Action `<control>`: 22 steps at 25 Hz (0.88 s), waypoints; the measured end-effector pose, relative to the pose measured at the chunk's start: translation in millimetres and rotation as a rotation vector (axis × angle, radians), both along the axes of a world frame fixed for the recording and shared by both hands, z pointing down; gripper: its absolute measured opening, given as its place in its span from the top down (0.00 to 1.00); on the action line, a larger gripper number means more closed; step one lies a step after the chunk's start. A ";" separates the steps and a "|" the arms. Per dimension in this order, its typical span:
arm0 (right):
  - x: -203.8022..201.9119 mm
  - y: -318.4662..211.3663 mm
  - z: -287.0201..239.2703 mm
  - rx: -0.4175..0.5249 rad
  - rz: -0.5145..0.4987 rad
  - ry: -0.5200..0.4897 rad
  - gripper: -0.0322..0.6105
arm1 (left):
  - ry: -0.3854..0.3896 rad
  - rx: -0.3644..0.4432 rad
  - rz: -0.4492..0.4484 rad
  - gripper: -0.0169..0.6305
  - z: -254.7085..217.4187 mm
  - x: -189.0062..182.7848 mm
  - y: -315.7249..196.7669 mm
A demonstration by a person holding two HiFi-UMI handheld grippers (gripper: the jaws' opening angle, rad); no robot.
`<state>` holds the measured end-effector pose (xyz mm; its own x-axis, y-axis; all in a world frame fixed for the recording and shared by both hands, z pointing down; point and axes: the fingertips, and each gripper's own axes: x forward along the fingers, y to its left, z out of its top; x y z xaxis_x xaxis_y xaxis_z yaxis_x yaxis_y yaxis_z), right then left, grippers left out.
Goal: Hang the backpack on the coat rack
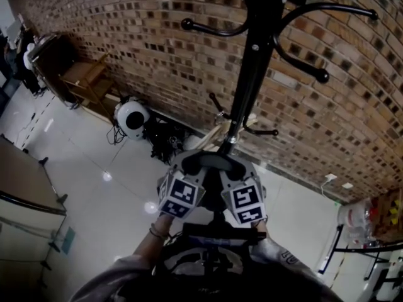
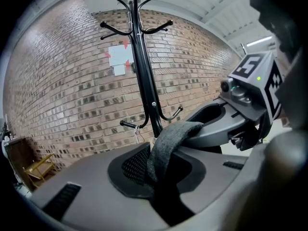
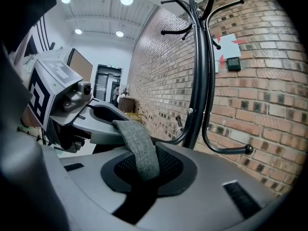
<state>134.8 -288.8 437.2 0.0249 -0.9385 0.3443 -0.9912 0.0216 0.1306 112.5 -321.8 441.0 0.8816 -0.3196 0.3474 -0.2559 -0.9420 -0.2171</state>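
A black coat rack (image 1: 255, 61) with curved hooks stands against the brick wall, straight ahead of both grippers. My left gripper (image 1: 187, 168) and right gripper (image 1: 238, 170) are side by side just below its pole. Each is shut on the grey fabric top strap (image 1: 211, 162) of the dark backpack (image 1: 208, 260), which hangs beneath them. In the left gripper view the strap (image 2: 169, 143) arches out of my left gripper (image 2: 159, 177) toward the right gripper (image 2: 250, 95), with the rack (image 2: 144, 81) beyond. In the right gripper view the strap (image 3: 139, 148) leaves my right gripper (image 3: 144, 177); the rack (image 3: 199, 81) is close on the right.
A white round device (image 1: 132, 118) and tangled cables lie on the floor at the wall's foot, left of the rack. A wooden chair (image 1: 85, 77) stands further left. A table edge (image 1: 25, 187) is at the left, a metal stand with bottles (image 1: 359, 216) at the right.
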 end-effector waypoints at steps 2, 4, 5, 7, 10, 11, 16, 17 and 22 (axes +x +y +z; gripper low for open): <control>3.5 -3.6 3.4 -0.013 -0.016 -0.005 0.84 | -0.019 0.001 0.006 0.87 4.9 4.5 -3.0; 7.7 -6.9 7.2 -0.024 -0.032 -0.008 0.84 | -0.028 0.007 0.018 0.87 7.3 10.6 -5.6; 10.1 -8.8 8.6 -0.028 -0.039 -0.010 0.84 | -0.034 0.014 0.021 0.87 7.7 13.6 -7.1; 14.5 -13.5 11.1 -0.032 -0.055 -0.016 0.84 | -0.053 0.026 0.020 0.87 9.9 18.9 -11.4; 23.7 -20.3 17.7 -0.043 -0.066 -0.024 0.84 | -0.065 0.011 0.018 0.87 16.8 28.7 -19.8; 26.8 -21.6 21.3 -0.051 -0.069 -0.029 0.84 | -0.070 0.002 0.021 0.87 20.2 32.6 -21.1; 37.5 -25.8 34.9 -0.070 -0.078 -0.077 0.84 | -0.098 -0.008 0.040 0.87 34.6 47.8 -25.2; 40.9 -27.3 36.6 -0.071 -0.076 -0.085 0.84 | -0.106 -0.013 0.044 0.87 36.9 51.3 -26.4; 46.9 -31.5 42.7 -0.063 -0.090 -0.101 0.84 | -0.116 -0.015 0.082 0.87 47.4 62.7 -28.7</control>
